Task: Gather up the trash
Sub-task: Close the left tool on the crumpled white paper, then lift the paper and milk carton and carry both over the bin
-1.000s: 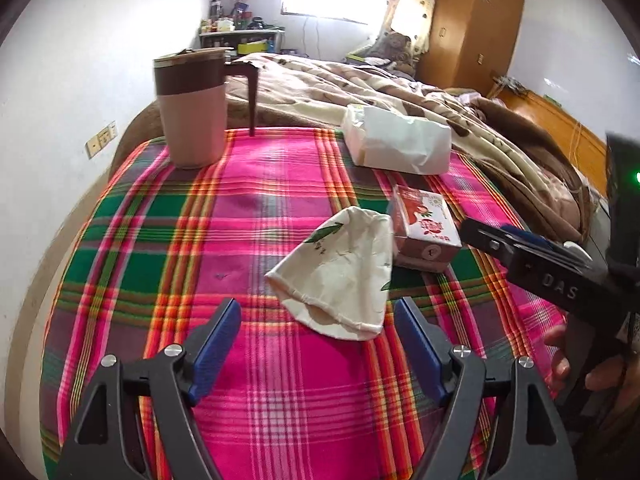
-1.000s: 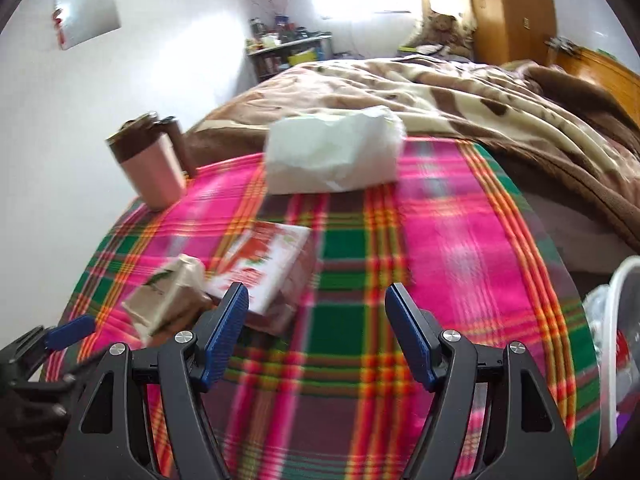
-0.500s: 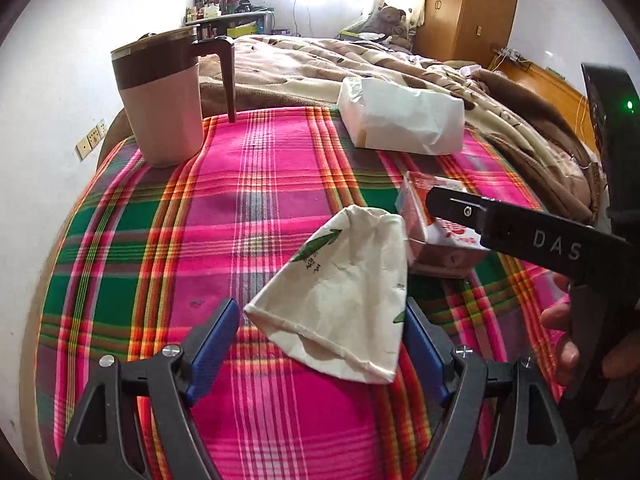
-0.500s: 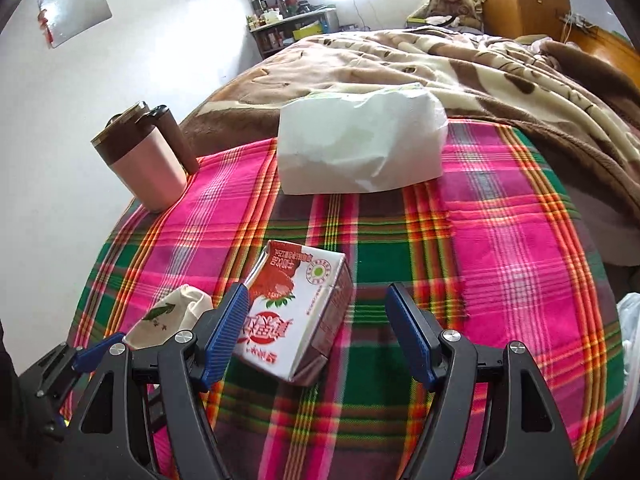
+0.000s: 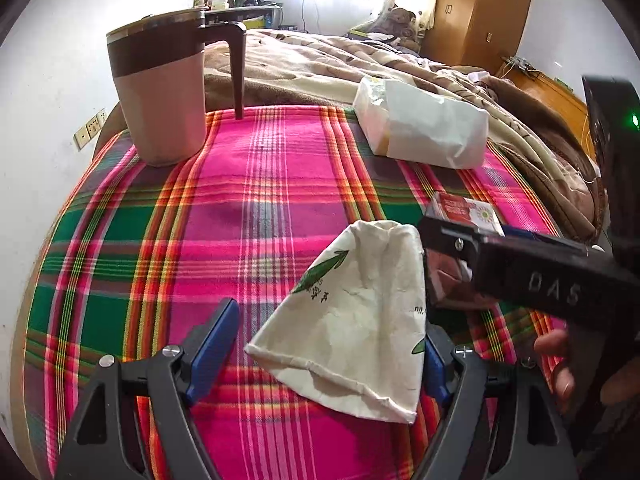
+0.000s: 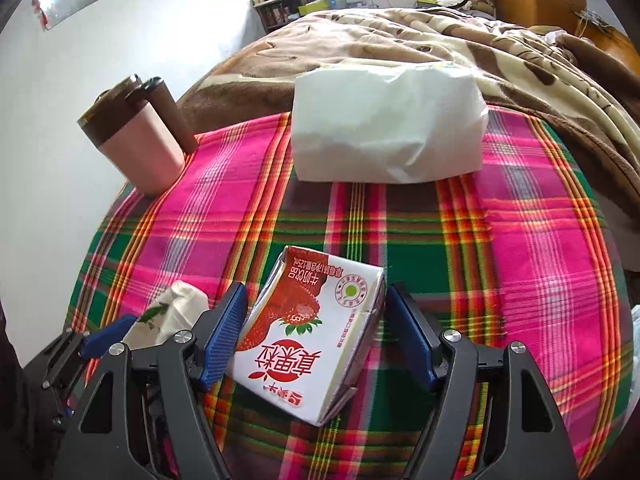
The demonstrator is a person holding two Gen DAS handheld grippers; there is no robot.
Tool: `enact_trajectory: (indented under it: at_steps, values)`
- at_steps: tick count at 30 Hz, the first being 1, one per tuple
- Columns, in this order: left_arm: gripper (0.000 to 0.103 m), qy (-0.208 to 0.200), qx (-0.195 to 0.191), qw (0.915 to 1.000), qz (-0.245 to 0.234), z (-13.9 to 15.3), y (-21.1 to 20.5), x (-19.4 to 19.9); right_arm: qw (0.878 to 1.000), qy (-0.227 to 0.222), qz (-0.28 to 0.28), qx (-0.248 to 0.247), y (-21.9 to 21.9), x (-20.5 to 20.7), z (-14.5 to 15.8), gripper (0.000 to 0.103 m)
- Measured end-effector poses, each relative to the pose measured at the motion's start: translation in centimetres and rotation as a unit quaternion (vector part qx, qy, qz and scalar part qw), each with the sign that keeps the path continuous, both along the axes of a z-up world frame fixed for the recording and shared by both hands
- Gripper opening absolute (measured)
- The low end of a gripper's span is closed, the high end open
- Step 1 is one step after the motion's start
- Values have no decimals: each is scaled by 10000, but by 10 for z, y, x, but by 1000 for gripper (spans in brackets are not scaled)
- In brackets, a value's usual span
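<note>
— What's nearest your left claw (image 5: 326,354)?

— I see its jaws spread around a crumpled white paper cup with green leaf print (image 5: 356,332), lying flat on the pink-and-green plaid surface (image 5: 168,236).

— And the right claw (image 6: 316,334)?

— Its jaws are opening, with a red-and-white strawberry milk carton (image 6: 316,340) between them, pads just off its sides.

— Farther back?

— A pink mug with a brown lid (image 5: 160,92) to the left, a white tissue pack (image 6: 384,128) ahead, then the bed (image 6: 460,36).
</note>
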State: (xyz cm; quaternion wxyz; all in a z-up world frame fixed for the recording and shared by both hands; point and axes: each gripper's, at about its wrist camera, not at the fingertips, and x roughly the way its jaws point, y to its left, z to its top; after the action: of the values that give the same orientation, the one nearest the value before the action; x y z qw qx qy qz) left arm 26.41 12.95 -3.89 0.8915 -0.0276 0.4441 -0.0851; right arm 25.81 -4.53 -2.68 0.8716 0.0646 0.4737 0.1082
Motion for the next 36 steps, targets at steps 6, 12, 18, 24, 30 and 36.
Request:
enact_trajectory:
  at_steps: [6, 12, 18, 24, 30, 36]
  values:
    - [81, 21, -96, 9999, -24, -2, 3, 4, 10000, -14, -63, -67, -10, -4, 1, 78]
    - [72, 37, -136, 9999, -89, -2, -2, 8, 9999, 54, -81, -30, -22, -5, 0, 78]
    - [56, 44, -204, 9996, -209, 0, -8, 5, 9995, -11, 14, -308, -19, -11, -4, 77]
    - [43, 10, -222, 9996, -189, 2, -12, 0, 9997, -113, 79, -197, -22, -18, -1, 61]
    - [39, -76, -151, 9996, -227, 8, -22, -14, 9996, -268, 28, -122, -28, -30, 3, 61]
    - [39, -214, -231, 9991, -284, 21, -34, -32, 9989, -471, -20, -7, -38, -45, 15, 61]
